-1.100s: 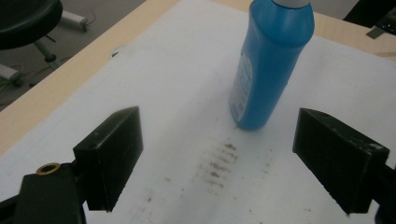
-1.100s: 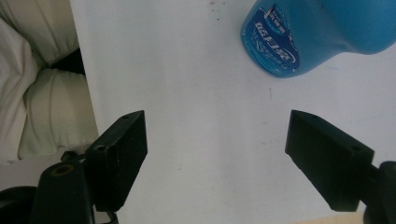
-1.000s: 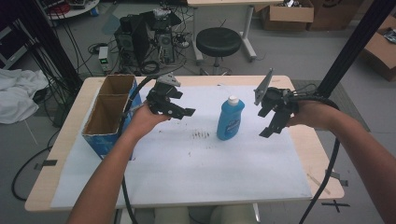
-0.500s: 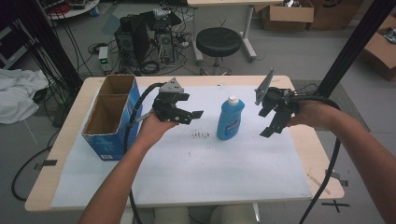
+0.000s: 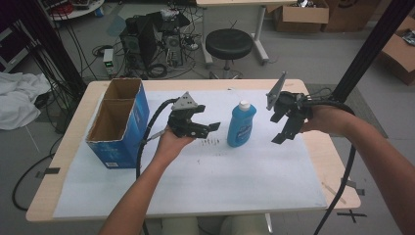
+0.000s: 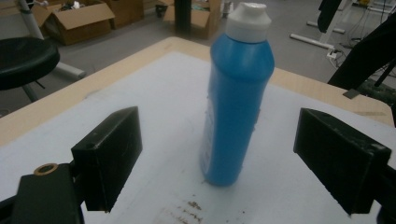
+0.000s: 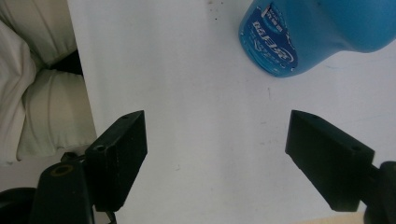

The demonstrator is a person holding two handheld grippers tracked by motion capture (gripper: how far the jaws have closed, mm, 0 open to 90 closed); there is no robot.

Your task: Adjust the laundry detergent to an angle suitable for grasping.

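2 tongs flank 1 upright blue bottle (image 5: 241, 125) on the counter (image 5: 205, 171): left tongs (image 5: 208, 128) spread, bottle just ahead between them; right tongs (image 5: 285, 128) spread, held apart beside it. Closing off-centre would probably tip the tall, narrow bottle over.

We look down on a pale wooden bench (image 5: 318, 147) covered by a white sheet (image 5: 220, 181), standing on a grey floor (image 5: 313, 54). At the upper middle of the frame we see a round black stool (image 5: 229, 44) on a white base. Left of it sit dark computer towers (image 5: 147, 36) amid tangled black cables (image 5: 73, 54). At the far left edge lies a heap of white cloth (image 5: 19, 100). Brown cardboard boxes (image 5: 306, 17) stand at the upper right, with another at the right edge. A black slanted post (image 5: 369, 46) crosses the upper right corner. Black tape marks (image 5: 352, 214) the floor at lower right. The light is even and dim.
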